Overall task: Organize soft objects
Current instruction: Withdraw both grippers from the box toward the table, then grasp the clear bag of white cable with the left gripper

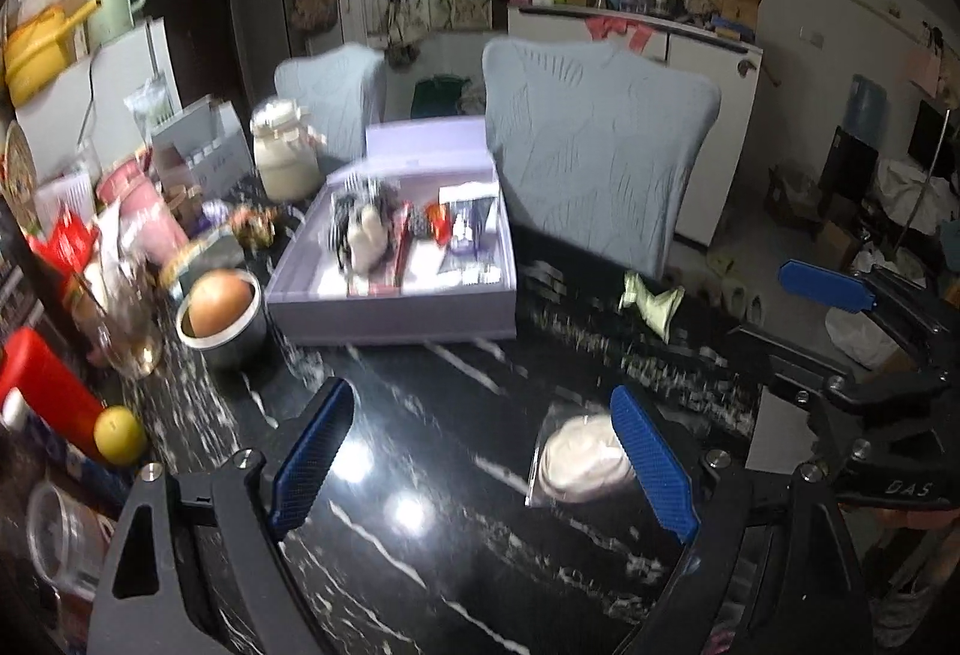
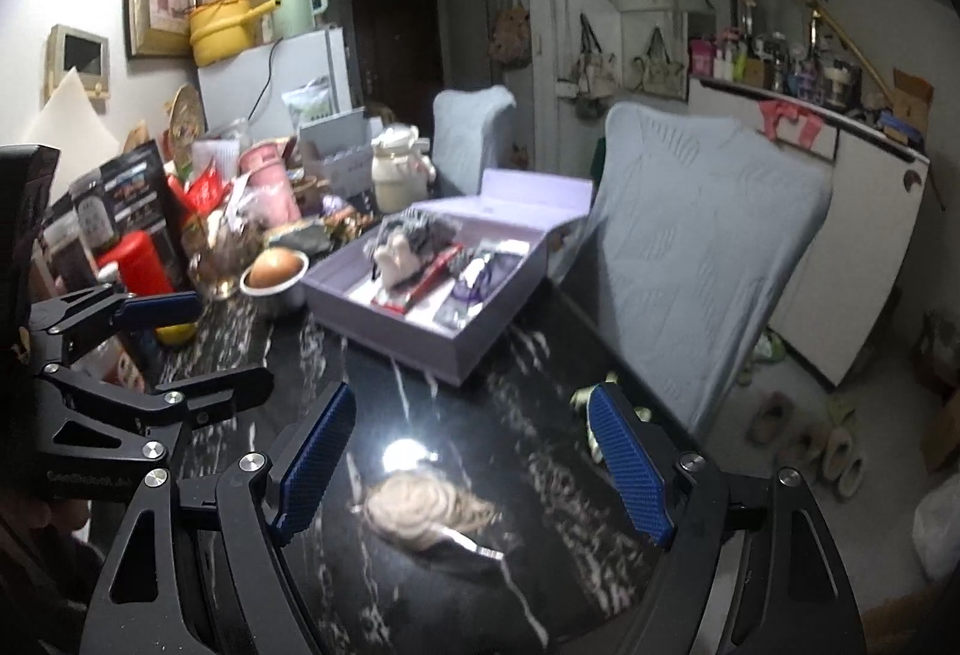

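Both my claws are spread wide with nothing in them. My left claw hangs over the black marble counter, and a pale soft thing in a clear bag lies just by its right finger. From my right claw the same bundle sits between the fingers, down on the counter. Only the left view shows the green bow in full. The lavender box holds a striped plush and some packets; the metal bowl holds something round and brown, too blurry to name.

Box: placed on the table, before the chair
Bowl: set left of box
Pouch: laid near table edge, right
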The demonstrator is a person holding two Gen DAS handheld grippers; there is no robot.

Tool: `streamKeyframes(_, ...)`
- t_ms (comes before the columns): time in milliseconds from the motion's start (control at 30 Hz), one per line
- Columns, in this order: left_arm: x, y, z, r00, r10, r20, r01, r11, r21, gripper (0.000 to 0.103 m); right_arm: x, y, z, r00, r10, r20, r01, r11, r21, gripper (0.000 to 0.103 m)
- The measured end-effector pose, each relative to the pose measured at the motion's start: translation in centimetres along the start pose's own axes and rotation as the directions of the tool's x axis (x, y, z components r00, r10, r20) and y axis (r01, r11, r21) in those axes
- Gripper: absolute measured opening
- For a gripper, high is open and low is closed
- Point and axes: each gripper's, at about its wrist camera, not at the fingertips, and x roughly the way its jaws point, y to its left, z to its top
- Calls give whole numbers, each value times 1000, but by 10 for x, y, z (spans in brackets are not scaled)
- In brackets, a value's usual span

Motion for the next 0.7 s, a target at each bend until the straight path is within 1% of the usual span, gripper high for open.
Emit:
streamKeyframes(100,12,1,-11,999,-13,-44,13,1000,-15,88,6,-2,-13,1000,11,-28,-11,1000,14,81)
streamKeyframes(200,20,3,-22,997,-26,-71,23,999,-36,88,13,-5,-26,998,19,-56,-17,999,31,81)
streamKeyframes(367,33,3,-36,991,-94,-97,88,994,-69,88,27,-13,-43,993,32,-112,-24,997,70,81)
streamKeyframes(567,42,-8,-42,983,-145,-109,138,988,-66,88,35,-31,-57,990,23,-139,-5,992,124,81)
streamKeyframes(700,48,-24,-40,974,-209,-83,206,977,-46,88,38,-41,-62,988,12,-153,8,992,129,81)
